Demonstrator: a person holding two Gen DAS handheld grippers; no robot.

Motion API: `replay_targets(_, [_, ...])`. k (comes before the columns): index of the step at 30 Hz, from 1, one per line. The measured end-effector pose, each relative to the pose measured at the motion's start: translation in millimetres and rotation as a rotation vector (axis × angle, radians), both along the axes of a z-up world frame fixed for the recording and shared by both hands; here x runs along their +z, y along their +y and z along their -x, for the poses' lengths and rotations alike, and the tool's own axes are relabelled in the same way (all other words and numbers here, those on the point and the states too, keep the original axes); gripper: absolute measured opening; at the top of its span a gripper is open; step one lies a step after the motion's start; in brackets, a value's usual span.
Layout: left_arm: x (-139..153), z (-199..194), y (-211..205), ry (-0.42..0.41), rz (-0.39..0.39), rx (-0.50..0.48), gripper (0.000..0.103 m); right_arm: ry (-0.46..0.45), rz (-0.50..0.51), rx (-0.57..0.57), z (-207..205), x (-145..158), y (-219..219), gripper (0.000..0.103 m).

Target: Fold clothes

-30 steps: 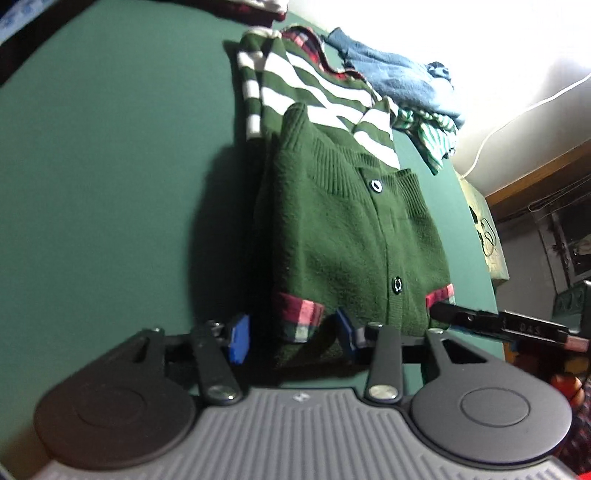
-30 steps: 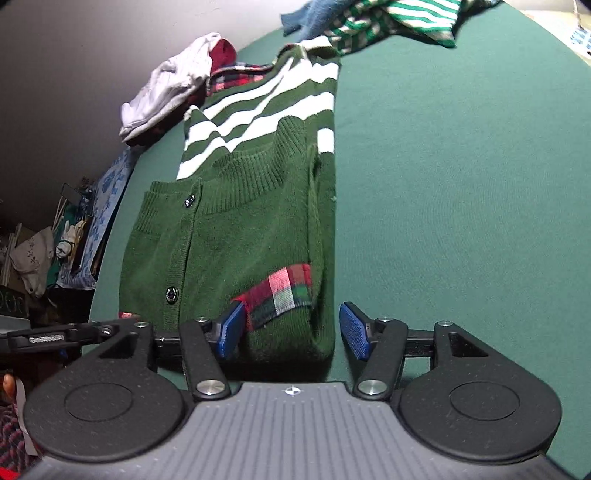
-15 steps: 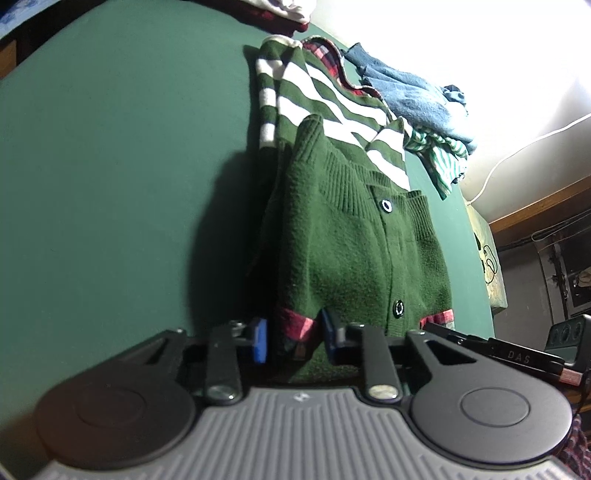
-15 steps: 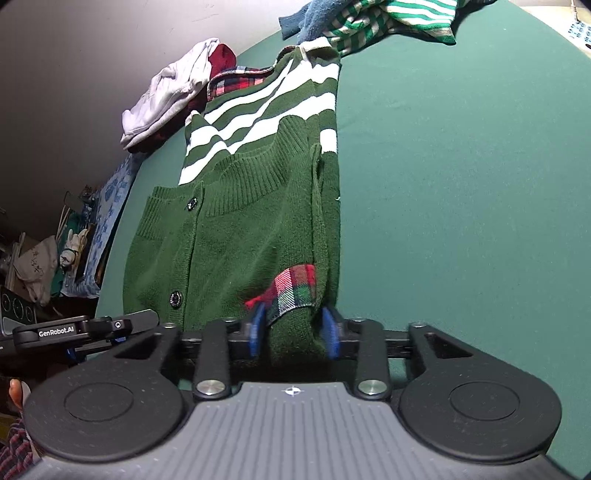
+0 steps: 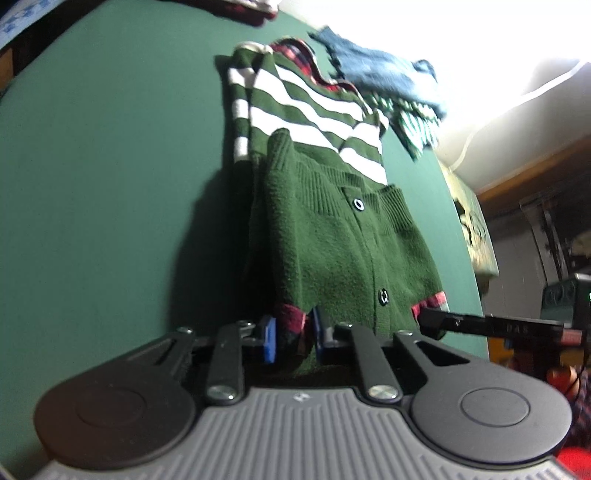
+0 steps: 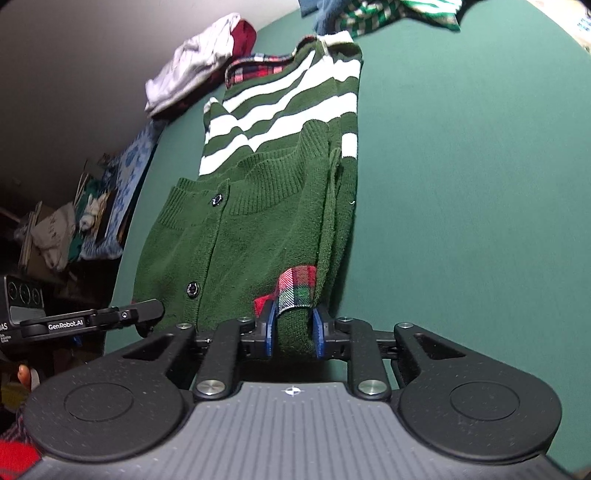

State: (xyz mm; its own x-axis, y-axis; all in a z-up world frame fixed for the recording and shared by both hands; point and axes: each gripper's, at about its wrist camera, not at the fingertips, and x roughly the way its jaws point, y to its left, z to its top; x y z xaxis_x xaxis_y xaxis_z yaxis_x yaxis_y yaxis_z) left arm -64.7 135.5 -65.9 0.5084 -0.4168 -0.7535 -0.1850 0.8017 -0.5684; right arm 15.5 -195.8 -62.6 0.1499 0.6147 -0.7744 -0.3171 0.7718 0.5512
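A dark green knit cardigan [image 5: 332,251] with white stripes at its far end and red plaid trim lies lengthwise on the green table [image 5: 110,184], sleeves folded in. My left gripper [image 5: 293,334] is closing, its blue pads pressing the near left hem corner at a plaid cuff. In the right wrist view the cardigan [image 6: 258,236] is gripped at its near right corner by my right gripper [image 6: 294,328], also closing, with knit and plaid cuff bunched between the pads. Each view catches the other gripper's black finger at the hem's opposite end.
Beyond the collar lie a blue garment [image 5: 376,70] and a green-and-white striped one [image 6: 388,14]. A white and red clothes pile [image 6: 199,66] sits at the table's far left edge. Clutter [image 6: 74,229] stands off the table's left side. Bare green table [image 6: 461,184] stretches to the right.
Both grippers went from open around the hem corners to closed on them. The near hem has bunched and lifted slightly, and the right gripper has risen a little.
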Motion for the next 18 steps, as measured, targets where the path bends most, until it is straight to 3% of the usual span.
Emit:
replay_targets(5, [-3, 1, -5, 0.048, -0.015, -0.077, 0.012, 0.051, 0.036, 0.037, 21, -3, -5, 0.022])
replay_targets(9, [-5, -6, -10, 0.068, -0.072, -0.142, 0.013, 0.084, 0.061, 0.07, 27, -5, -4, 0.022])
replay_targets(12, [2, -14, -11, 0.055, -0.126, -0.18, 0.017, 0.084, 0.082, 0.081, 28, -6, -2, 0.031])
replay_targets(15, [17, -18, -11, 0.006, -0.224, -0.205, 0.027, 0.036, 0.1, 0.106, 25, 5, -2, 0.034])
replay_targets(16, [24, -18, -11, -0.019, -0.269, -0.211, 0.041, 0.005, 0.103, 0.103, 24, 11, -3, 0.039])
replay_targets(18, [31, -25, -8, -0.065, -0.298, -0.204, 0.042, -0.082, 0.106, 0.078, 19, 23, -5, 0.043])
